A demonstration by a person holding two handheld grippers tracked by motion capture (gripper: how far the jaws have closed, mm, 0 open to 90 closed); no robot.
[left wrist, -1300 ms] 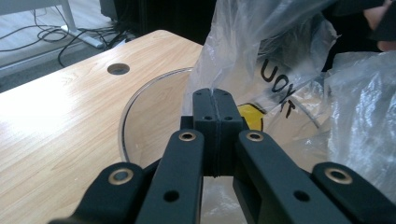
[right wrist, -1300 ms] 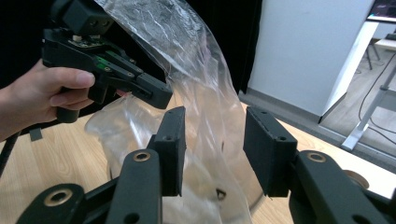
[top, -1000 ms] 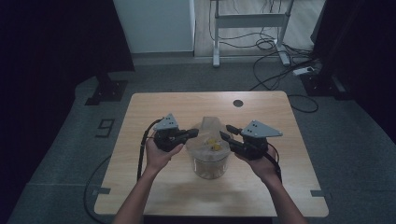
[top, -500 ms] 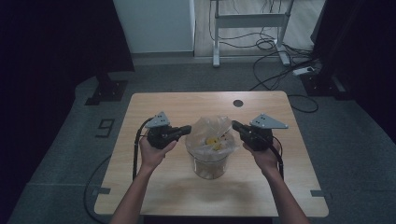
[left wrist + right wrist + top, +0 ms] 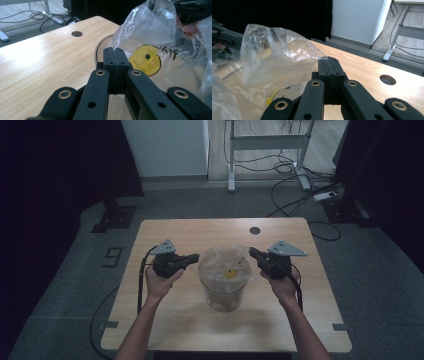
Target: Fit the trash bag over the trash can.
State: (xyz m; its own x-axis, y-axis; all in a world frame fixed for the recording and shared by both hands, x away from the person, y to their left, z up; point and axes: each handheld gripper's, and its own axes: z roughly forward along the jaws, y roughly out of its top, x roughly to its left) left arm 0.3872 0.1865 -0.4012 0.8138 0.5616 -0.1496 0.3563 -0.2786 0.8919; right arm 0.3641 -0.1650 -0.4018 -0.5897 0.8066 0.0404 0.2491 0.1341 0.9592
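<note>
Bag [image 5: 226, 265] (clear plastic) | rim edges pinched in closed jaws | left gripper [image 5: 196, 256], right gripper [image 5: 251, 251]

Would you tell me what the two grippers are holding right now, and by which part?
Both hold the clear plastic bag over the container: the left gripper pinches its rim on one side, the right gripper the opposite side.

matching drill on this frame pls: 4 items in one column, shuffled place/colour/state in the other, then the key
1. left gripper
2. clear plastic bag
3. round hole
4. smiley print

a. yellow, on the bag
b. in the tabletop, at its far edge
c. shut on the bag's edge, on the person's left
d. spread open over the clear container

Pairs: 1-c, 2-d, 3-b, 4-a
</note>
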